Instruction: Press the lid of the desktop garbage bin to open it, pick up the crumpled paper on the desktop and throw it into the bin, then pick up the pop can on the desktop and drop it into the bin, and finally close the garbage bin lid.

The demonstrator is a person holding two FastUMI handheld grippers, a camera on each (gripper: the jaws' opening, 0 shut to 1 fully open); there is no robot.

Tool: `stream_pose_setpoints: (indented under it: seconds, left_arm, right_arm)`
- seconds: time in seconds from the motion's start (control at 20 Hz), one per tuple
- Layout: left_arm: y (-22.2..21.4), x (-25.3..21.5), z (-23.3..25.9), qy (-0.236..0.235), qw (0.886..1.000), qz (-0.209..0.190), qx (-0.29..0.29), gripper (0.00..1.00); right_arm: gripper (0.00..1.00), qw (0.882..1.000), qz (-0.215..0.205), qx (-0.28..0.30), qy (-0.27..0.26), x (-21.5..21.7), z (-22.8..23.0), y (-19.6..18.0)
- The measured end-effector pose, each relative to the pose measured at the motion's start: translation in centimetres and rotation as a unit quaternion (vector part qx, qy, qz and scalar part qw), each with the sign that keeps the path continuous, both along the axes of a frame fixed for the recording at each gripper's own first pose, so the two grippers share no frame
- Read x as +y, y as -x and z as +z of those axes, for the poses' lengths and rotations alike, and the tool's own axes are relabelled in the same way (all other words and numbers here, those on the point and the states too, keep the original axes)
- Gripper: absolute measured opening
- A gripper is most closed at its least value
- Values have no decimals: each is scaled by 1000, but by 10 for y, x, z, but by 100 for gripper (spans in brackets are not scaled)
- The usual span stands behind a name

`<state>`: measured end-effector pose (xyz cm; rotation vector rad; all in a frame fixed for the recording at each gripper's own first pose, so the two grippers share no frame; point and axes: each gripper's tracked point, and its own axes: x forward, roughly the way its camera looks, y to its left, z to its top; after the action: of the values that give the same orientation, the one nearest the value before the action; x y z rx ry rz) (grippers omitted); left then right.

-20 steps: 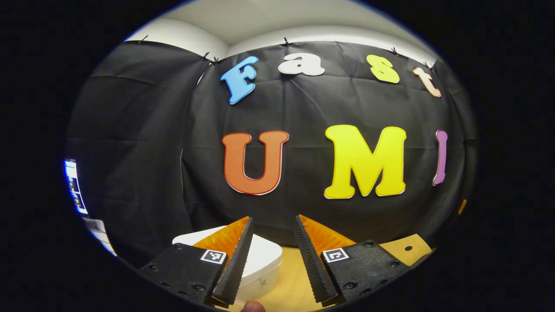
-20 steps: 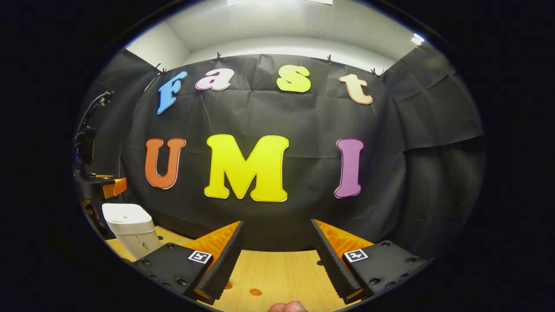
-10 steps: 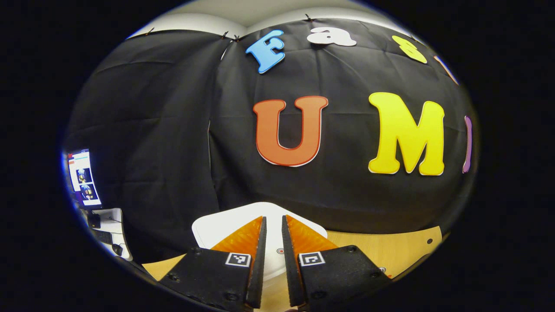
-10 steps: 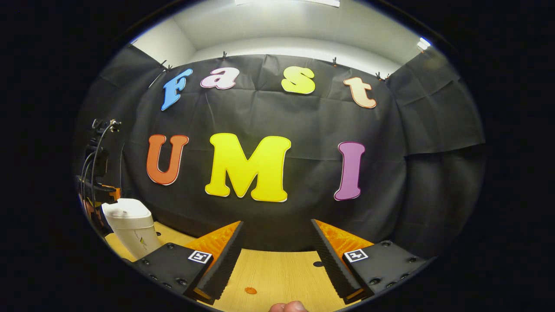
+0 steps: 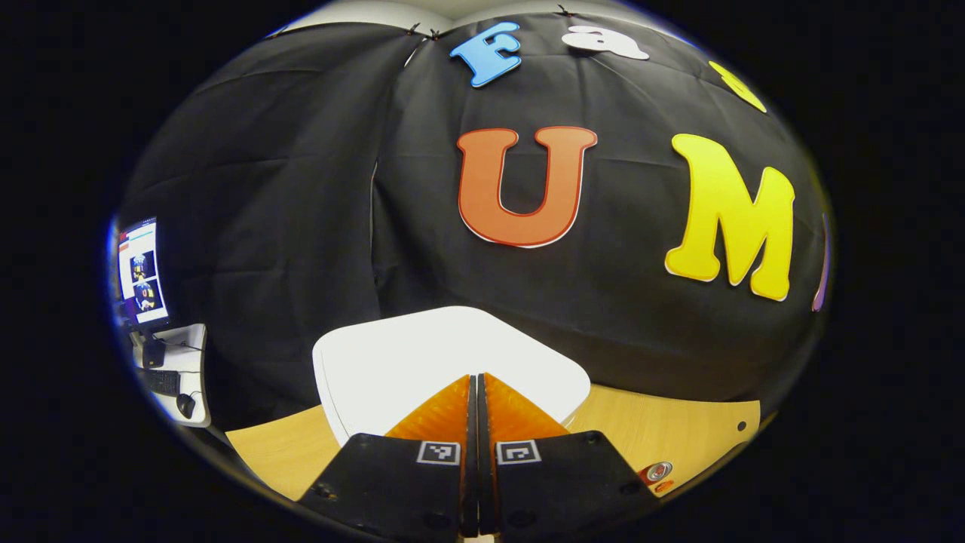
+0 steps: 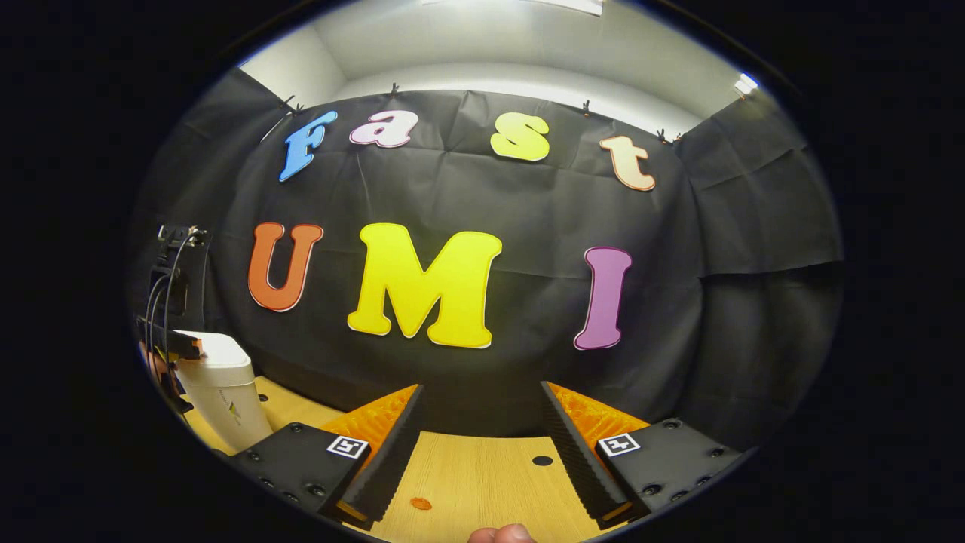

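The white desktop bin shows its flat lid (image 5: 392, 362) close below me in the left gripper view. My left gripper (image 5: 476, 381) is shut with nothing in it, its tips over the middle of the lid. In the right gripper view the same bin (image 6: 220, 392) stands at the far left on the wooden table (image 6: 490, 471), with the left gripper (image 6: 185, 345) resting at its top edge. My right gripper (image 6: 479, 403) stands open above the table with nothing between its fingers.
A monitor (image 5: 142, 273), keyboard and mouse sit on a white desk (image 5: 181, 362) far left outside the booth. The table has a round hole (image 6: 542, 460) and an orange dot (image 6: 420, 503). A small round sticker (image 5: 658, 471) lies near the table's right edge.
My left gripper shut and moved down and forward over the bin lid. The right gripper stayed open and barely shifted.
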<state>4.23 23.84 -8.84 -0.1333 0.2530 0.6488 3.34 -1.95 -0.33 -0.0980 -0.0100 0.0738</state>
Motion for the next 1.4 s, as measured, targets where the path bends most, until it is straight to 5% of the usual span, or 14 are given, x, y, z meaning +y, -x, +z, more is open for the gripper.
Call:
stream_pose_setpoints:
  seconds: [0.5,1.4]
  left_arm:
    - [4,-1,-12,-16,999,32,19,4]
    - [-2,-20,101,-56,993,-50,-90,8]
  right_arm:
    - [94,1000,21,12,-12,21,-14,-16]
    - [94,1000,17,-7,-16,22,0,-7]
